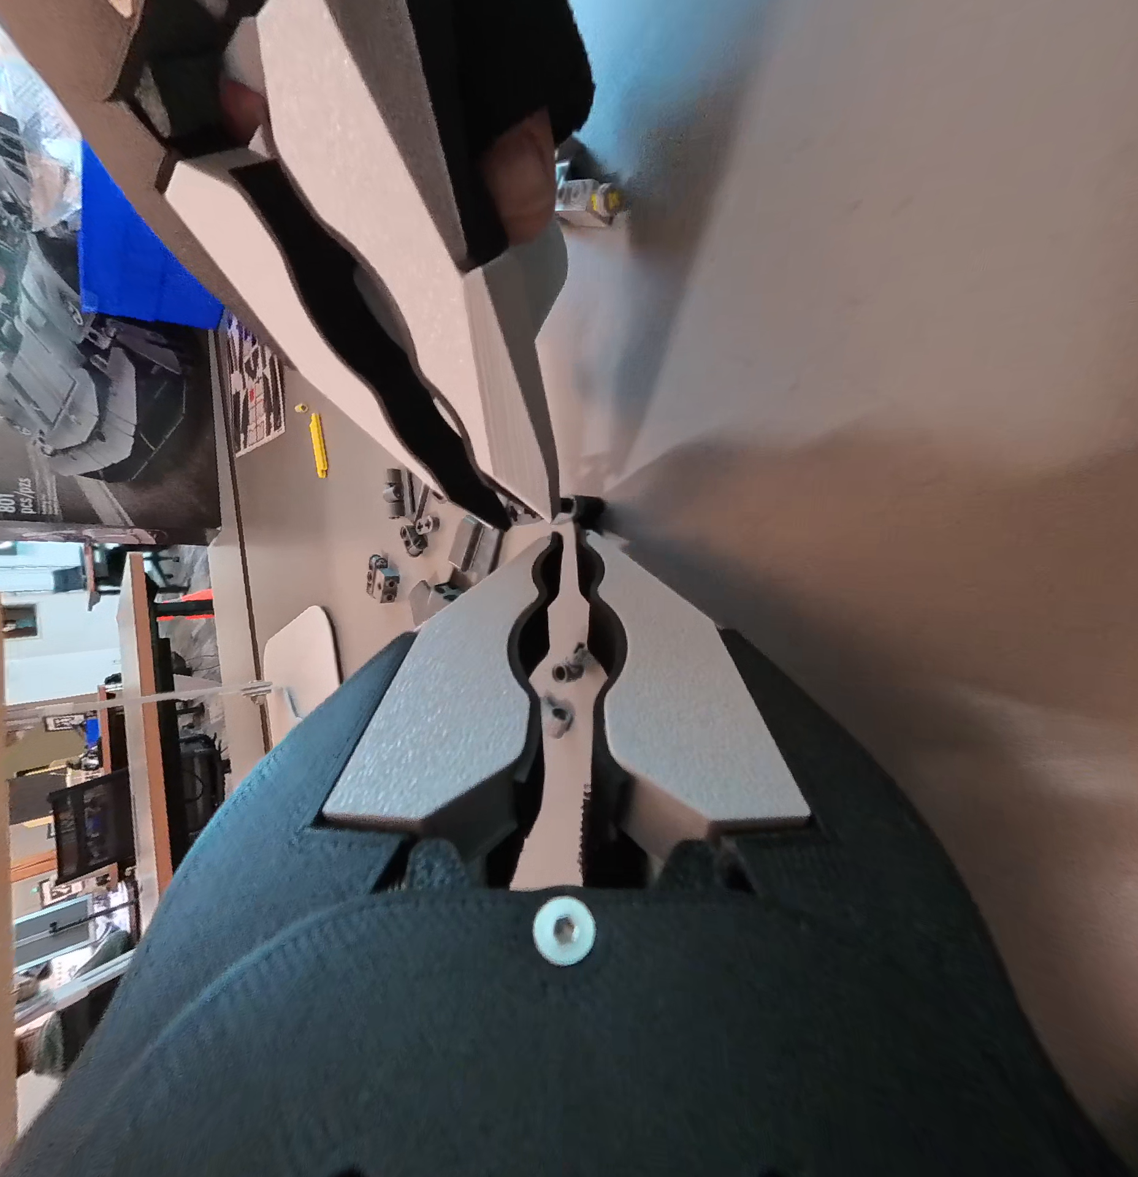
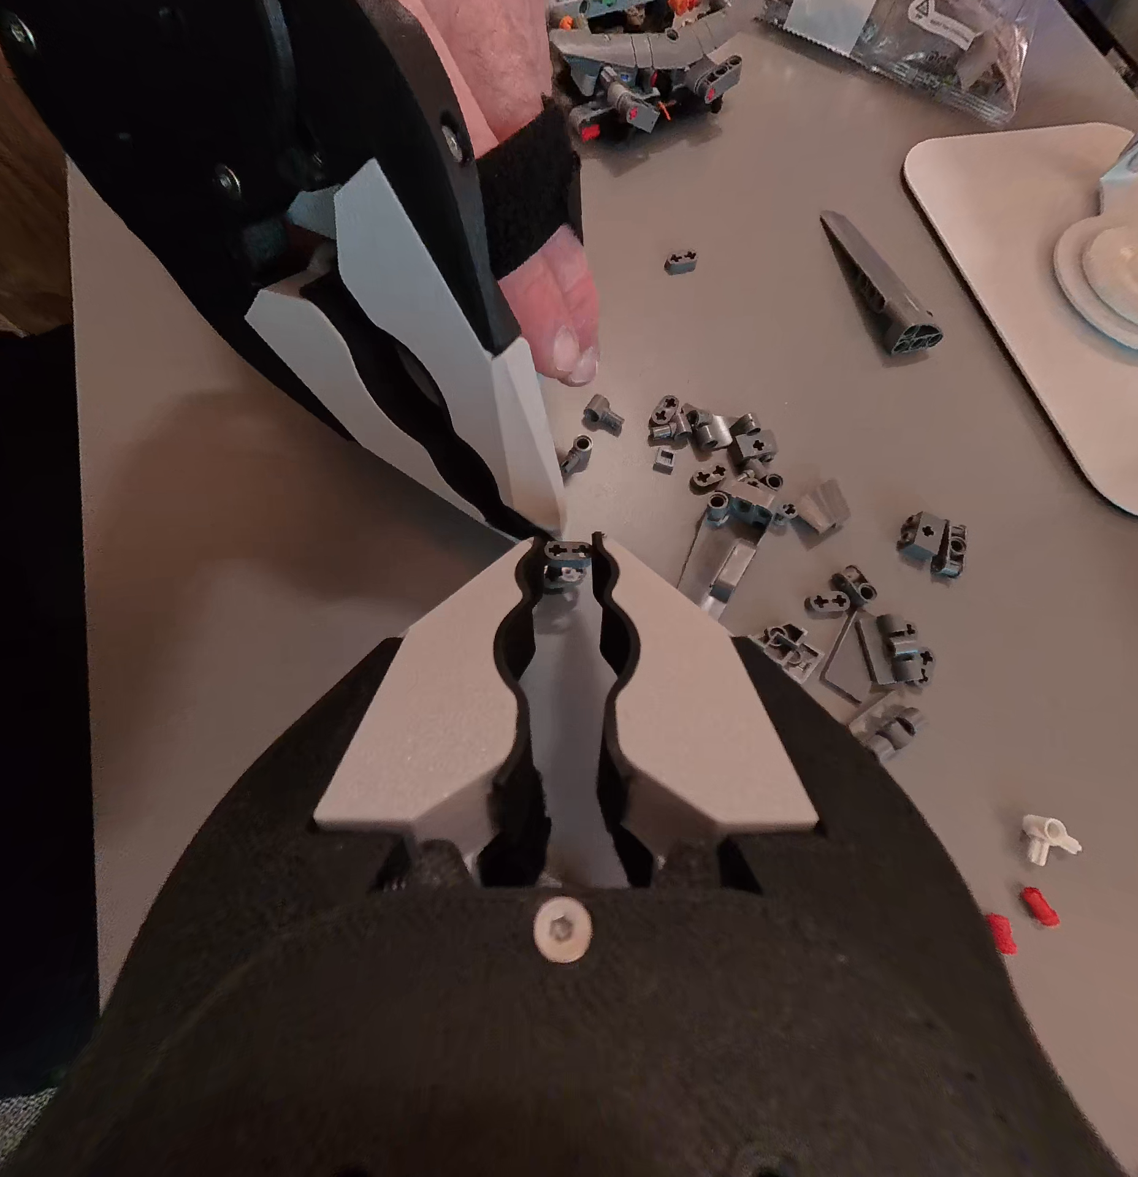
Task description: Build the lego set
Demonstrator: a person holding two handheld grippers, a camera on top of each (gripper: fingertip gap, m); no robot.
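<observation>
Right wrist view shows the right gripper squeezing a small gray building piece between its two fingertips, just above the gray table. The left gripper comes in from the upper left, its tips nearly shut and right beside that piece; I cannot tell if it holds anything. A pile of gray pieces lies near, on the right.

Right gripper – jaws clamped on a small grey piece. Left gripper angled down, tips nearly meeting the right's, jaws closed.
</observation>
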